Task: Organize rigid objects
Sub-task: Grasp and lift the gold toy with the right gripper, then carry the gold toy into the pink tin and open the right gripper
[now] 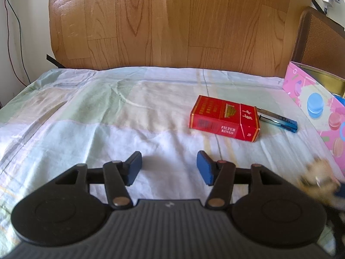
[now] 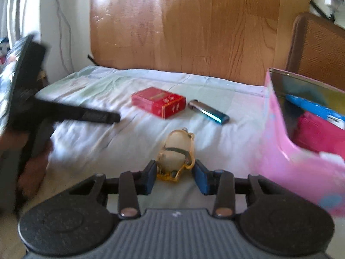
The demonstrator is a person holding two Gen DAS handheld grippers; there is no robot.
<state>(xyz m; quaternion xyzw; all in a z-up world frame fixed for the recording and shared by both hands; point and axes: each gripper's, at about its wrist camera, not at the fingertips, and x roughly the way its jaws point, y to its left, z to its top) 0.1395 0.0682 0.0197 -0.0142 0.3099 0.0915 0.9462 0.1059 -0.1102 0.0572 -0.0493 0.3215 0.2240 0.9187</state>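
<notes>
The bed sheet [image 1: 90, 116], pale and patched in green, white and cream, is lying wrinkled across the whole work surface, and it is ending at the far edge against a wood-grain headboard [image 1: 172, 21] that is standing upright along the back. The left half of the sheet is lying bare, giving wide free room there, while the right edge is being closed off by a pink box [image 2: 278, 151] printed with macarons, open at the top and holding a blue item and a magenta item inside. Left of the box, a red cigarette pack [image 1: 224, 118] is lying flat near the middle of the sheet, and a blue lighter [image 1: 278, 120] is lying just beside its right end; whether they are touching I cannot tell. The left gripper [image 1: 169, 168] is hovering over bare sheet with its blue pads spread apart and nothing between them. The right gripper [image 2: 174, 173] is sitting nearer than the pack, left of the pink box, with its pads partly drawn in around a small keychain figure [image 2: 176, 153]; whether the pads are pressing on it I cannot tell, as the view is blurred. The figure is looking cream-coloured and rounded, with translucent amber edging, a dark band across its middle and a small metal loop at its far end.
</notes>
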